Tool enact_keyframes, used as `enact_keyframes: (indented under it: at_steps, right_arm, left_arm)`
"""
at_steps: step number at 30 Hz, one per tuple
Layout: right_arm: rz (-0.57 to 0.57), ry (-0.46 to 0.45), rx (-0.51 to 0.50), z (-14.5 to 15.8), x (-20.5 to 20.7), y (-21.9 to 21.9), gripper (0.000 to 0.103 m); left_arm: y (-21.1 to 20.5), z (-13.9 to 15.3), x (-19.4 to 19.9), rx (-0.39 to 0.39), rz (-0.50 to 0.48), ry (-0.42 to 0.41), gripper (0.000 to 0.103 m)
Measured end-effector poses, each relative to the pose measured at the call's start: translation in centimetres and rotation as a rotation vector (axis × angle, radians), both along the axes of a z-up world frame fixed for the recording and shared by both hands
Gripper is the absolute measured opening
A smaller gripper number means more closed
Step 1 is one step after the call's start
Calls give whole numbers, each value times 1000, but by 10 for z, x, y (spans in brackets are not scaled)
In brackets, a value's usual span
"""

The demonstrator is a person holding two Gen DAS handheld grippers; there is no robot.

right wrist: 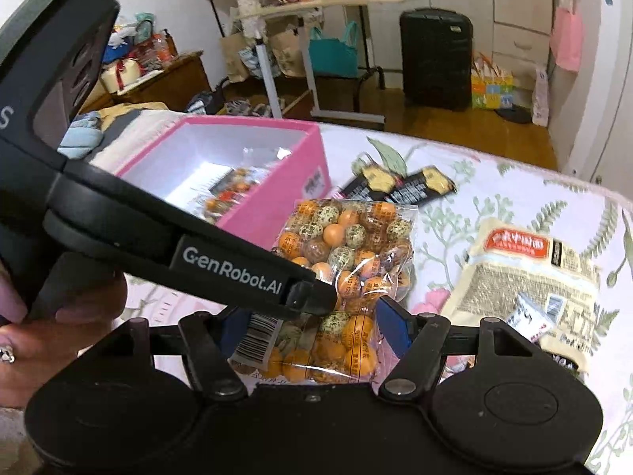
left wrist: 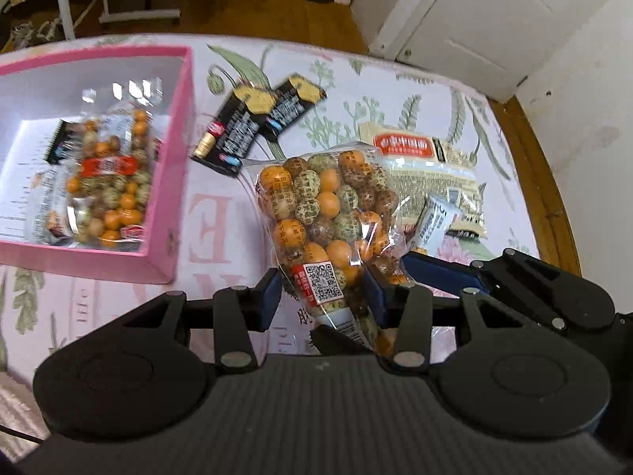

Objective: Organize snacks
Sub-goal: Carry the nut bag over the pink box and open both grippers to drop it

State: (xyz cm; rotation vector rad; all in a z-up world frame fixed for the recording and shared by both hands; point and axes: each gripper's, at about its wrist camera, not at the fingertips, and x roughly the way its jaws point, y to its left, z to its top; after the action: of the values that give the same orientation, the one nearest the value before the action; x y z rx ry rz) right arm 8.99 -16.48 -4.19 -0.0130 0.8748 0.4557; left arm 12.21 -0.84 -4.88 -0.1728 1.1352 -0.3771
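Note:
A clear bag of orange and speckled coated nuts stands tilted on the floral tablecloth. My left gripper is shut on its lower end. The same bag shows in the right wrist view, where my right gripper has its blue pads on either side of the bag's bottom, seemingly apart from it. The left gripper's black body crosses that view. A pink box at the left holds another nut bag and small packets.
Two black snack packets lie beside the box. A beige seed packet with a small white packet on it lies to the right. The table's wooden edge curves at the right. Room furniture stands behind.

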Motion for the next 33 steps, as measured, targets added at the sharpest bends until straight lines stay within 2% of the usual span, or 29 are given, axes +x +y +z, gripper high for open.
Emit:
enact_keyframes:
  at_steps: [7,14,18,24,30,33]
  right_arm:
    - [109,-72,-7,28,14,48,74]
    - [225,-72,50,31,64,119,74]
    - [277,-58,76,19,94,161,74]
    - [259,-40,98,-10,114,202,74]
    - [241,21,138,-40,135,212,74]
    - [222,70,165,-55,146,210,77]
  left_arm:
    - [57,35,-5,2,95,-87,44]
    - [135,43,20,44,233,-121,44]
    - [175,33,42,64,311,-111,44]
    - [217,3,78,111,338,-62,44]
    - [237,-27,105,123,329,-12,45]
    - [242,-38,113,109,345,32,46]
